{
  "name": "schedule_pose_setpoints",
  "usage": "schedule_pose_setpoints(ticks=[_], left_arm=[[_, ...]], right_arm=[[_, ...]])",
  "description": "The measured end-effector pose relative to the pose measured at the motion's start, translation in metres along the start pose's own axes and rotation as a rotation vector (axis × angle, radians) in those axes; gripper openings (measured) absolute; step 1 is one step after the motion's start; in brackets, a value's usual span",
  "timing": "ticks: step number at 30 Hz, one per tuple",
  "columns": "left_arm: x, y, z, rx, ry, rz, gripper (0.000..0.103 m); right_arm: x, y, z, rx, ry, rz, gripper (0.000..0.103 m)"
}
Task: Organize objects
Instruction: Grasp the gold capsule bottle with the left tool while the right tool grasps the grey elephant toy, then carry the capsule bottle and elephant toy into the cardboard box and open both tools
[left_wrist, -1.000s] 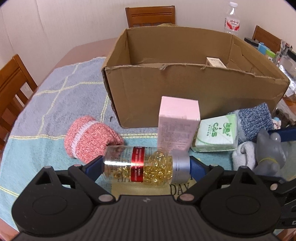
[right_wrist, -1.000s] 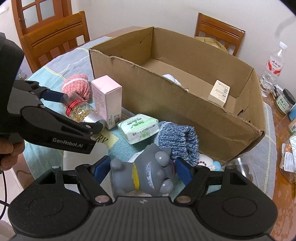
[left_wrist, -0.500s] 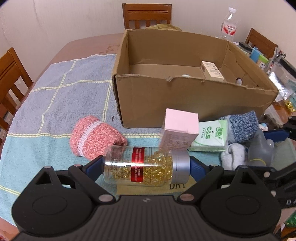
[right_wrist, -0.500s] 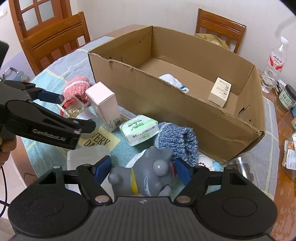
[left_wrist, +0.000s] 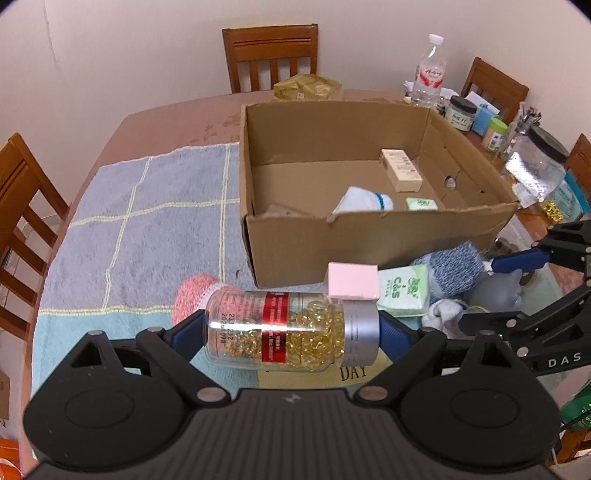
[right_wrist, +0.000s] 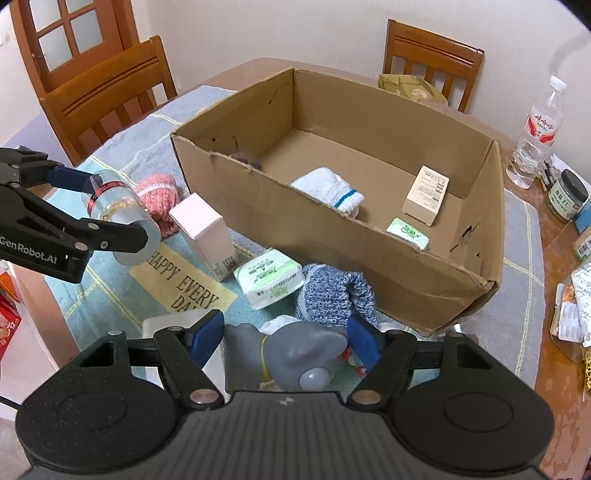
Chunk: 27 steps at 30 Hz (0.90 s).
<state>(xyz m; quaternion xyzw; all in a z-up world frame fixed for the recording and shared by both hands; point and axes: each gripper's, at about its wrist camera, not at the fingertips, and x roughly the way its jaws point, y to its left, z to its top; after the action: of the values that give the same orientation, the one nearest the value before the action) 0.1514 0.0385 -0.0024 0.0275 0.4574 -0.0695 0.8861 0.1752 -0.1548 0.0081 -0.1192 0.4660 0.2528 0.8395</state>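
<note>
Left wrist view: left gripper (left_wrist: 291, 330) clamped end-to-end on capsule bottle (left_wrist: 291, 330), bottle lying sideways, silver cap to the right, held up off the cloth. Behind it: pink knit roll (left_wrist: 192, 295) partly hidden by bottle; pink box (left_wrist: 353, 280) upright just behind the cap; green tissue pack (left_wrist: 404, 291) beside it; blue knit roll (left_wrist: 452, 271) further right. These sit between bottle and cardboard box (left_wrist: 376, 251). Inside box: white sock (left_wrist: 364, 201), beige carton (left_wrist: 400, 170), small green pack (left_wrist: 423, 204). Right gripper (left_wrist: 532, 291) at right edge w/ grey toy (left_wrist: 496, 291).

Right wrist view: right gripper (right_wrist: 286, 341) closed on grey toy (right_wrist: 295, 354), blue pads pressing both sides. Blue knit roll (right_wrist: 334, 295) and tissue pack (right_wrist: 269, 277) directly ahead, near box wall (right_wrist: 332, 240). Pink box (right_wrist: 205, 234) upright on the left, touching "HAPPY EVERY DAY" label (right_wrist: 181, 278). Left gripper (right_wrist: 74, 206) w/ bottle (right_wrist: 118, 218) at left, above cloth. White flat item under toy, can't tell what.
</note>
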Motion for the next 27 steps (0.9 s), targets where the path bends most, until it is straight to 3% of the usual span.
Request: schedule_pose_setpoints(ticks=[5,6,8,14,16,18,19,27], left_arm=[[-0.008,0.002,0.021,0.005,-0.007,-0.045,0.093],[-0.010,0.001,0.027,0.014,-0.020,-0.048,0.093],[-0.014,0.000,0.039,0.038,-0.050,-0.055,0.093],[-0.008,-0.011,0.070,0.083,-0.114,-0.051,0.093],[-0.006,-0.014,0.074,0.096,-0.124,-0.059,0.093],[-0.004,-0.015,0.075,0.097,-0.119,-0.072,0.093],[-0.002,-0.016,0.074,0.096,-0.111,-0.077,0.093],[0.001,-0.013,0.062,0.100,-0.078,-0.096,0.093]], right_arm=[[-0.014,-0.001,0.012,-0.012,-0.013,0.008,0.077],[-0.018,-0.003,0.015,-0.015,-0.024,0.010,0.074],[-0.025,-0.004,0.023,-0.022,-0.039,0.022,0.054],[-0.025,-0.014,0.042,-0.025,-0.061,-0.007,0.055],[-0.020,-0.018,0.039,-0.006,-0.042,0.016,0.056],[-0.019,-0.019,0.033,0.011,-0.029,0.031,0.076],[-0.019,-0.021,0.029,0.018,-0.027,0.041,0.080],[-0.009,-0.020,0.006,0.063,0.054,0.073,0.084]])
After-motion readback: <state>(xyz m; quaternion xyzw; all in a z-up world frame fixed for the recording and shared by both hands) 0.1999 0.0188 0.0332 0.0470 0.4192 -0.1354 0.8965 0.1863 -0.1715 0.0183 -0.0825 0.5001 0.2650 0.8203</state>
